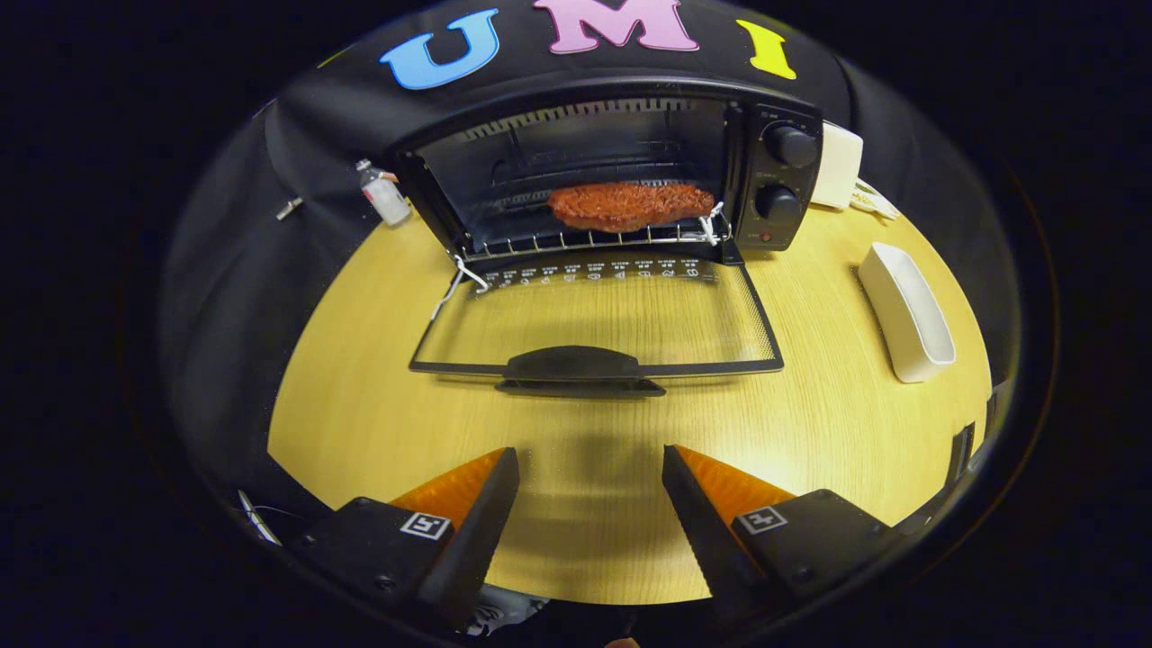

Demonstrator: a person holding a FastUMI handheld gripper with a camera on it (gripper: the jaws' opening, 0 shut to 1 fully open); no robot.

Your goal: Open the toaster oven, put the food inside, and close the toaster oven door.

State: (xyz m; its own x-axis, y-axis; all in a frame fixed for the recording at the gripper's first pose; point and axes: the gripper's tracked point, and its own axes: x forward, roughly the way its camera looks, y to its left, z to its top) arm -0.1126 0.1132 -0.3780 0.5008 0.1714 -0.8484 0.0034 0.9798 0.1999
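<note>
Inside, reddish-brown steak lies on toaster oven rack; gripper wide apart, empty.

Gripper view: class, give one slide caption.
Open gripper, empty, faces toaster oven; meat patty on rack, glass door folded down.

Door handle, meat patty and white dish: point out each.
door handle [576,363], gripper view, middle of the grip.
meat patty [630,206], gripper view, centre of its top.
white dish [904,310], gripper view, its rim.
</note>
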